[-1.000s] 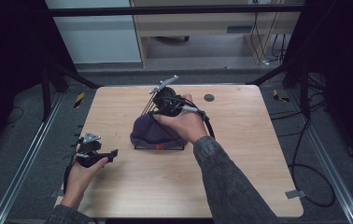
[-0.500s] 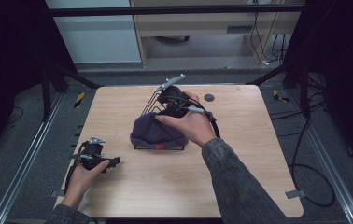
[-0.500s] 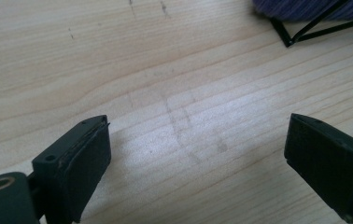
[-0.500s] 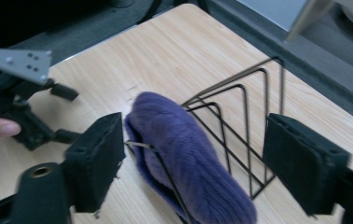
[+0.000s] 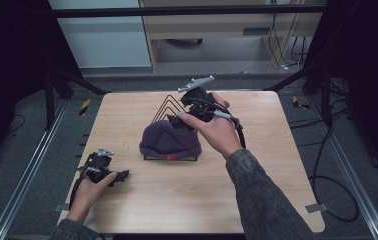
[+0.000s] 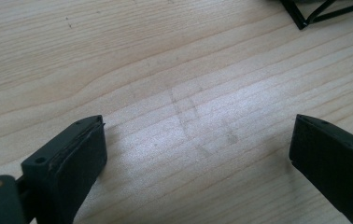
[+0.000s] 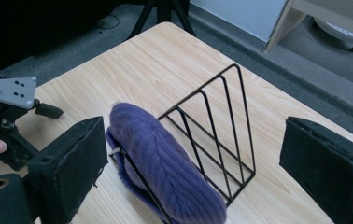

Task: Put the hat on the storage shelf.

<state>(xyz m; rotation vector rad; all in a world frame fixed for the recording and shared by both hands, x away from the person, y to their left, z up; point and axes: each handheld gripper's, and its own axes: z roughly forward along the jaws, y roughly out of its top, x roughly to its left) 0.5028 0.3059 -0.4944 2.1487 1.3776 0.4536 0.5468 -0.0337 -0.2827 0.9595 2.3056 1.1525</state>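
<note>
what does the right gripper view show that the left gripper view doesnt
Right gripper view: the purple knit hat draped over the black wire rack, the left gripper farther off, and floor past the table edge. Left gripper view: a close stretch of bare wood between wide-open jaws, with one rack corner. Both share the wooden table, the rack, and open jaws holding nothing.

A light wooden table (image 5: 277,190) is carrying a black wire rack (image 5: 164,107) near its centre, a purple knitted hat (image 5: 169,141) draping the rack's six o'clock side.
</note>
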